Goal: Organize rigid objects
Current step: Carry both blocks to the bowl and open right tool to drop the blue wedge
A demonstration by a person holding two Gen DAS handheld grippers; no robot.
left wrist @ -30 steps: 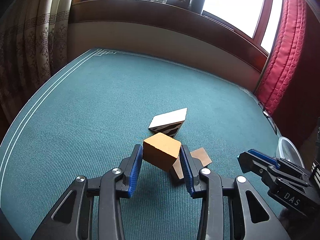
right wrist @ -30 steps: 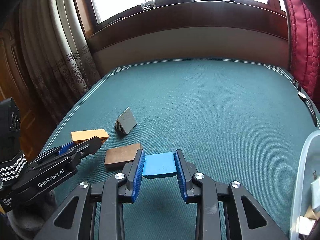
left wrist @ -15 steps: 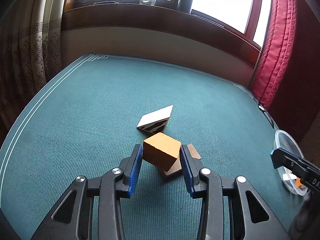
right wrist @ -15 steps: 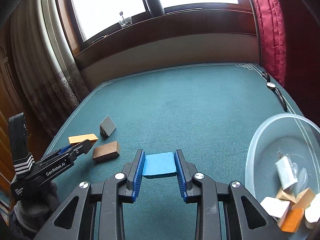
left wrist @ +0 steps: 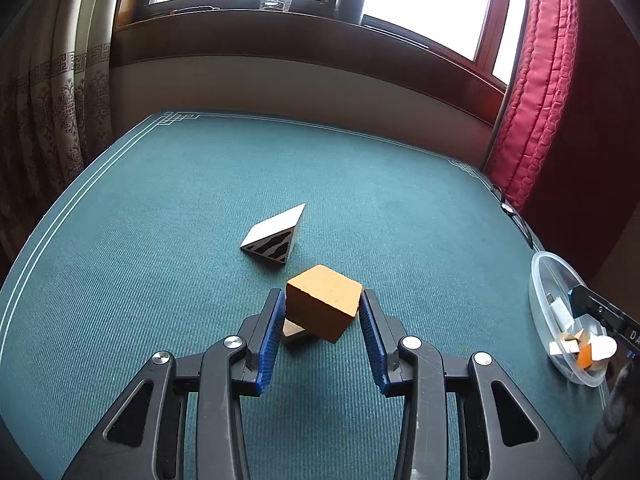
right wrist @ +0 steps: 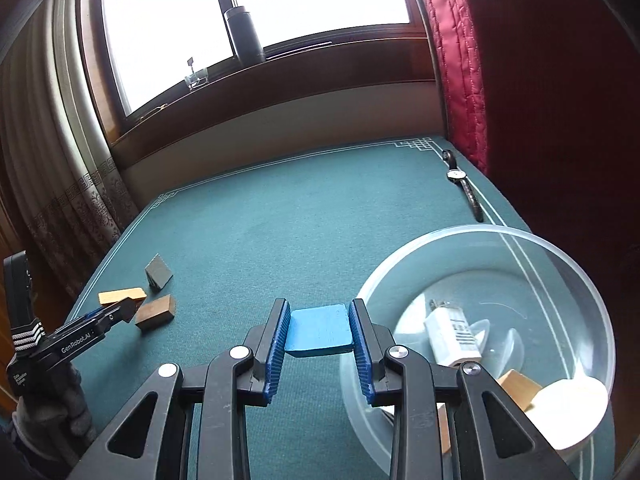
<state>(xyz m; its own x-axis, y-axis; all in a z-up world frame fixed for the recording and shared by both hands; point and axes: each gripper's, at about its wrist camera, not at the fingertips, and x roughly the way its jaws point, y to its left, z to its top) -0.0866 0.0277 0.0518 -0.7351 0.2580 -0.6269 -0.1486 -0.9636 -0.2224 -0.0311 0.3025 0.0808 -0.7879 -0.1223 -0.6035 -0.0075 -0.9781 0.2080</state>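
In the left wrist view my left gripper (left wrist: pixel 322 306) is shut on an orange block (left wrist: pixel 322 306), lifted above the green table. A brown block (left wrist: pixel 294 330) lies partly hidden under it, and a striped black-and-white wedge (left wrist: pixel 274 236) rests beyond. In the right wrist view my right gripper (right wrist: pixel 319 330) is shut on a flat blue block (right wrist: pixel 319 330), just left of the clear plastic bowl (right wrist: pixel 560 264). That bowl holds several pieces, among them a white adapter (right wrist: pixel 452 336). The left gripper (right wrist: pixel 116 312) shows at the far left with the orange block (right wrist: pixel 120 295), near the brown block (right wrist: pixel 156 311) and the wedge (right wrist: pixel 158 271).
A wristwatch (right wrist: pixel 464 184) lies by the table's far right edge. A dark flask (right wrist: pixel 244 36) and a small glass stand on the window sill. Red curtain (right wrist: pixel 460 60) hangs at the right, patterned curtain at the left. The clear bowl (left wrist: pixel 540 280) appears at the right in the left wrist view.
My right gripper has swung right with the blue block, bringing the clear bowl into full view. The left gripper shifted right with the orange block, now covering most of the brown block.
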